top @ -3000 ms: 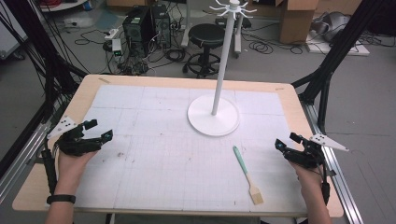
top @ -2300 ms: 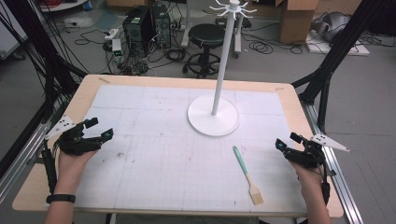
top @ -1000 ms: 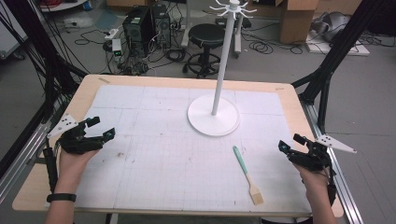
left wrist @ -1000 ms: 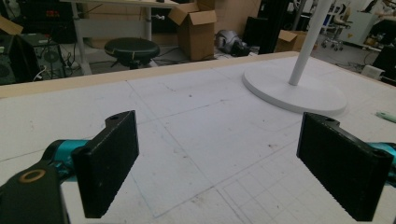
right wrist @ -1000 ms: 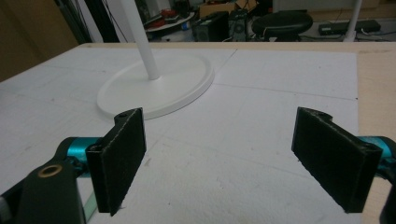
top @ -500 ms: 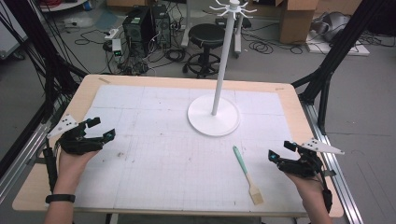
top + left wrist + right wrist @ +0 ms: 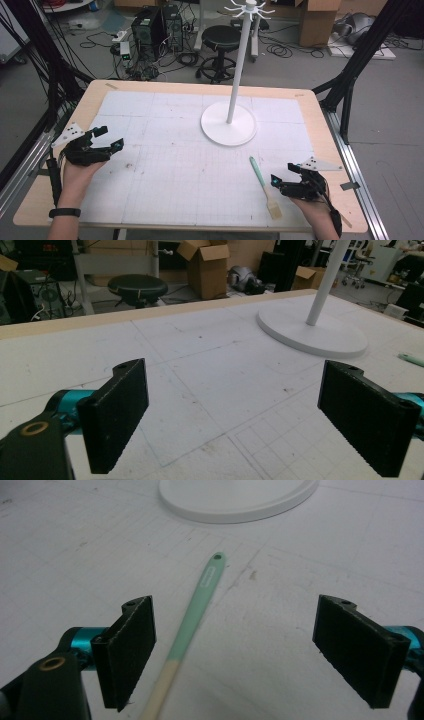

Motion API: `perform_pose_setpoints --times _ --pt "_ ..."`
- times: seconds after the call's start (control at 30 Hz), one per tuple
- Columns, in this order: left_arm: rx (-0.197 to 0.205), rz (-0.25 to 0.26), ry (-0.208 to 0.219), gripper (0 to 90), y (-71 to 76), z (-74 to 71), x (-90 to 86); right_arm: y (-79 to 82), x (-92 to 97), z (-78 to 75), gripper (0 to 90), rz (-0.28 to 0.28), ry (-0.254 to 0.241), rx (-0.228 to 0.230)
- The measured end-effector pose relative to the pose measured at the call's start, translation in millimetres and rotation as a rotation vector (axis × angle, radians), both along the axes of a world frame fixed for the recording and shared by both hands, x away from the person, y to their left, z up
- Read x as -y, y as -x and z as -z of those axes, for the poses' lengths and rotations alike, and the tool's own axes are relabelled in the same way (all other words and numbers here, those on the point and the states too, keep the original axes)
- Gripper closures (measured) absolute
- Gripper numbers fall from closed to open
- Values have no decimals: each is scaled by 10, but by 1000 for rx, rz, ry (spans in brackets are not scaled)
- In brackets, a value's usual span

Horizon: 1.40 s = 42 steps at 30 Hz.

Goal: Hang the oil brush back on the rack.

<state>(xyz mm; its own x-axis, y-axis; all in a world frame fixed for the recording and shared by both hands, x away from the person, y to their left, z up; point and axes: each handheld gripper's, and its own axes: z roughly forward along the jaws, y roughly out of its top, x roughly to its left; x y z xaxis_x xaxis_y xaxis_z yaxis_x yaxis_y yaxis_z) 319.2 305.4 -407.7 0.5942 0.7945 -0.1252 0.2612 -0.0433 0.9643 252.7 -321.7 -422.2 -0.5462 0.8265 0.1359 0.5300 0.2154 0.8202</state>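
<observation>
Closing in on the flat mint-green-handled brush with a pale cream head looks like the step in hand: the right tool sits low at the near right of the white gridded worktop, just beside the brush head, jaws wide apart w/ nothing between the pads. In the right gripper view the brush runs up from btm centre, nearer the left jaw than the right, so it's not centred in the gap yet. Next move, as I judge it: shift the tool sideways to centre the handle, drop to the surface, then close. Thin flat item lying flush on the worktop, so the pads likely need to go right down to catch it.

Brush itself: slim, straight, green handle w/ a small hang hole at the far tip, colour changing to cream toward the near end; handle points toward the white round-based hook stand farther back, near but not touching it.

Left tool rests at the near left edge, jaws also apart, empty, well apart from the brush.
</observation>
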Motion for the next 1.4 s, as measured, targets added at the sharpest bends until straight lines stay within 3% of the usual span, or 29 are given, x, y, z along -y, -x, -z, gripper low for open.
perform_pose_setpoints --times 0.13,0.23,0.63,1.3,1.4 --pt "-5 2 -8 135 -6 8 12 30 -89 38 165 -12 6 -26" --pt "-5 1 -9 135 -6 8 13 48 -168 72 172 -13 44 -41" --pt "-15 -3 -13 136 -10 16 20 79 -377 189 399 -7 120 -89" --pt "-24 -3 -21 138 -21 30 34 145 -505 207 735 -9 195 -83" --pt "-26 -3 -24 138 -19 30 34 152 -528 202 745 -1 201 -92"
